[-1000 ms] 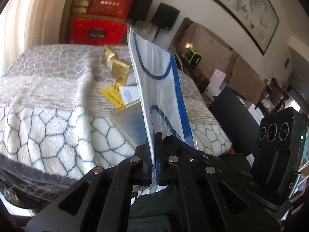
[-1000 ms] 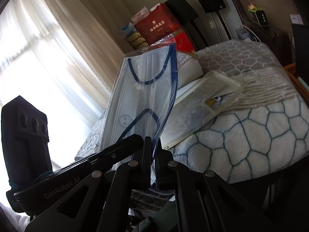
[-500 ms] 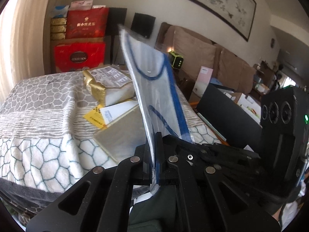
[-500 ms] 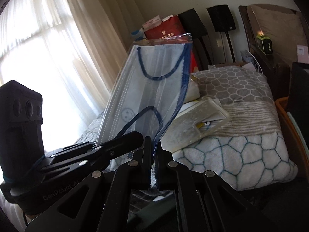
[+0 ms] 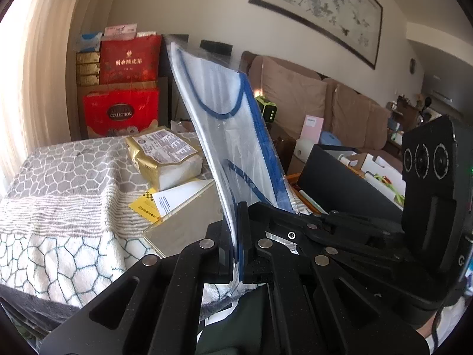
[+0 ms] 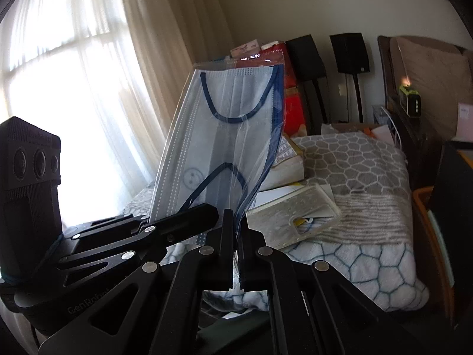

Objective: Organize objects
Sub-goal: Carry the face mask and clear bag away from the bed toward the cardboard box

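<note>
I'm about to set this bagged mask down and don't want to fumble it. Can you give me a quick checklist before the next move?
1. Left hand-held gripper shut on the bagged face mask: ok.
2. Right hand-held gripper shut on the same bag's lower edge: ok.
3. Mask lifted off the blanket: ok.
4. Bag sealed at the top: cannot tell.
5. Free spot on the blanket: ok, bare patch left of the gold packet.
6. Clear phone case directly below the mask: not ok.
</note>
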{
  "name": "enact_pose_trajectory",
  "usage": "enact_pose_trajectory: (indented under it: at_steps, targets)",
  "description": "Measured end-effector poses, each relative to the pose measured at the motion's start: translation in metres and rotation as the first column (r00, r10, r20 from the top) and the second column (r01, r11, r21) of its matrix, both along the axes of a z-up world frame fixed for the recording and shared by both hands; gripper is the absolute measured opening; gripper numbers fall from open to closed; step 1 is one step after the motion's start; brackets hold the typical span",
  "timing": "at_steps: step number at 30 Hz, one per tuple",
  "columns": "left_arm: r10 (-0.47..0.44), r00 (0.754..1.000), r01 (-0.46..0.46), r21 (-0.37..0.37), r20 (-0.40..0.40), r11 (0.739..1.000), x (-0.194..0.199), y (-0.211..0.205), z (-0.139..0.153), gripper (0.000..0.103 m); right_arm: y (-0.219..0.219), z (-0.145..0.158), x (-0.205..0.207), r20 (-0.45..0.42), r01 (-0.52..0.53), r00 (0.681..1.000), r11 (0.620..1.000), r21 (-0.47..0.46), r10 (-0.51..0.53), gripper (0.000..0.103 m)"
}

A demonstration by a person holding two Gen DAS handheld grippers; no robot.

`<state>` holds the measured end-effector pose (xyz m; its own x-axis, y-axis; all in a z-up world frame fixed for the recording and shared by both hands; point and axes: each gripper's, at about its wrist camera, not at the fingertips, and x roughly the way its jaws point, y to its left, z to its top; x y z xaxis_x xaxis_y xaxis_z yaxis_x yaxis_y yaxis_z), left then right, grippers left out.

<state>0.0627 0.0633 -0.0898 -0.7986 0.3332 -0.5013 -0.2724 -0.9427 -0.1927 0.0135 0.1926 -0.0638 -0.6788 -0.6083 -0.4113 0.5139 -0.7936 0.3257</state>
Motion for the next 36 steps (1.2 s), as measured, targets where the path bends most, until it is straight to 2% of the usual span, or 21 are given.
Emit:
enact_pose_trajectory:
  at_steps: [3,12,16,36]
  targets:
    - [0.005,1.000,-0.005,0.000,-0.002,1.000,0.002,0.005,0.004,0.001,0.007,-0.003,-0.001,0.029,0.004,1.000,0.999,-0.047,-0.002,0.003]
    - [-0.058,0.996,0.055,-0.049,-0.067,0.997,0.011,0.037,0.028,0.001,0.039,0.020,0.019,-0.029,0.046,0.998,0.996,-0.071,-0.048,0.003]
    - [-0.077,0.994,0.071,-0.083,-0.079,0.994,0.013,0.058,0.025,0.001,0.058,0.012,0.021,-0.019,0.063,0.998,0.993,-0.097,-0.065,0.003]
    - [-0.124,0.989,0.119,-0.068,-0.081,0.991,0.002,0.090,0.018,0.001,0.087,0.012,0.022,-0.048,0.133,0.989,0.988,-0.072,-0.137,0.003]
